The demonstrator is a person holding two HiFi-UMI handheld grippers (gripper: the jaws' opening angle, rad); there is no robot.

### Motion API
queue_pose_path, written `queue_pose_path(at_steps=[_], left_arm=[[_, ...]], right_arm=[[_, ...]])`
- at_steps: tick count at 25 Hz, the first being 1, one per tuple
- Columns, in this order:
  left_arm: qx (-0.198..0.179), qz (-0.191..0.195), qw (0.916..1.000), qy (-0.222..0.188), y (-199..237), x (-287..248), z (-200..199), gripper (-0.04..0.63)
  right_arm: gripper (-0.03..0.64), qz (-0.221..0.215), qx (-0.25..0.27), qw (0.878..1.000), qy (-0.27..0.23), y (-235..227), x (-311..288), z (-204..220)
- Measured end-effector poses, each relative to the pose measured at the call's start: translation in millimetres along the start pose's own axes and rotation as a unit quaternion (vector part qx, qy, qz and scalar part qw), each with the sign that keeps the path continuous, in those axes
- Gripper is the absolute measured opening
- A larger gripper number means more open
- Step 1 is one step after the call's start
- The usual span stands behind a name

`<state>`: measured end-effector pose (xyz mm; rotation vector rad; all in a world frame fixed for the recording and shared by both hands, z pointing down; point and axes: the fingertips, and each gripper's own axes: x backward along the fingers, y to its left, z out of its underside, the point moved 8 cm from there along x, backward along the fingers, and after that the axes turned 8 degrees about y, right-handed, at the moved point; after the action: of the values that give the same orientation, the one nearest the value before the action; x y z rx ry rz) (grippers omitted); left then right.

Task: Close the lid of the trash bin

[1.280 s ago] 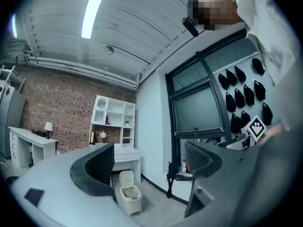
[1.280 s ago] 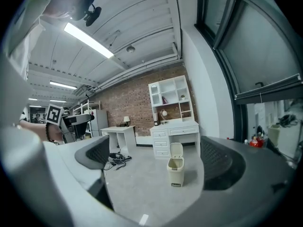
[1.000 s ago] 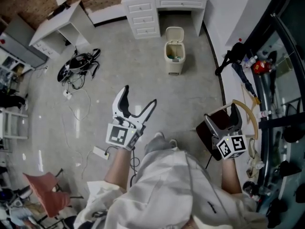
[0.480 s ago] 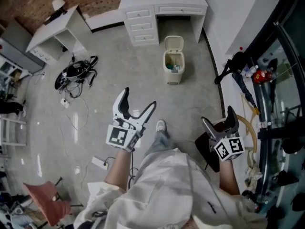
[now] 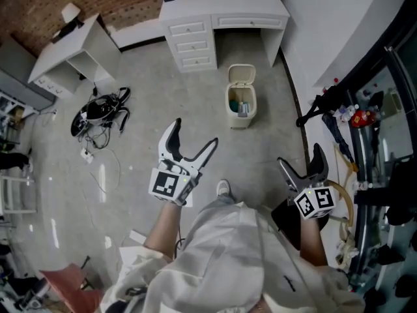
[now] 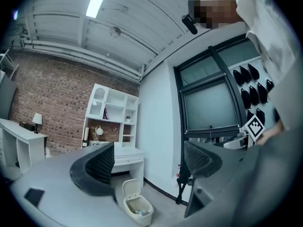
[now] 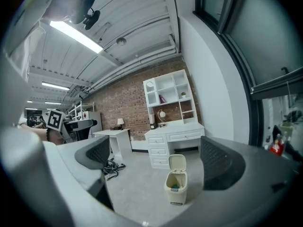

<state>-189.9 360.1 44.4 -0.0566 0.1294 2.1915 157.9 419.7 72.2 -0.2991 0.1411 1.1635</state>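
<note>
While its hinged cream lid (image 5: 242, 75) stands raised and upright, the small cream plastic trash bin (image 5: 241, 109) sits on the grey polished floor (image 5: 150, 90). I read its mouth as uncovered, with a few items visible inside. It stands just in front of the white desk with three drawers (image 5: 195, 25), near the white wall (image 5: 306, 31) at the right. I see the bin ahead of both grippers and well apart from them. The left gripper (image 5: 193, 133), black-jawed with a marker cube, hangs above the floor with its jaws spread wide and nothing between them; the left gripper view shows the bin beyond the gap. The right gripper (image 5: 300, 156) is likewise spread and empty, and the right gripper view frames the distant bin between its jaws. A tangle of black cables (image 5: 98, 109) lies on the floor to the left, well apart from the bin.
</note>
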Motion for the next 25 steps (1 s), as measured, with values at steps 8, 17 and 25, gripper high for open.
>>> queue_pose_path(at_steps=[8, 17, 25], left_arm=[[0.004, 0.024, 0.9997, 0.007, 71.0, -62.4, -3.4, 0.443], [0.023, 0.033, 0.9991, 0.016, 104.5, -119.5, 5.7, 0.443], [0.021, 0.030, 0.9985, 0.041, 124.8, -207.8, 20.5, 0.443]], right_arm=[[0.586, 0.023, -0.001, 1.000, 0.006, -6.2, -76.3, -20.8], [0.586, 0.030, -0.004, 0.999, 0.025, -35.3, -129.8, -30.1], [0.586, 0.007, -0.002, 0.999, 0.032, -94.3, -205.7, -39.1]])
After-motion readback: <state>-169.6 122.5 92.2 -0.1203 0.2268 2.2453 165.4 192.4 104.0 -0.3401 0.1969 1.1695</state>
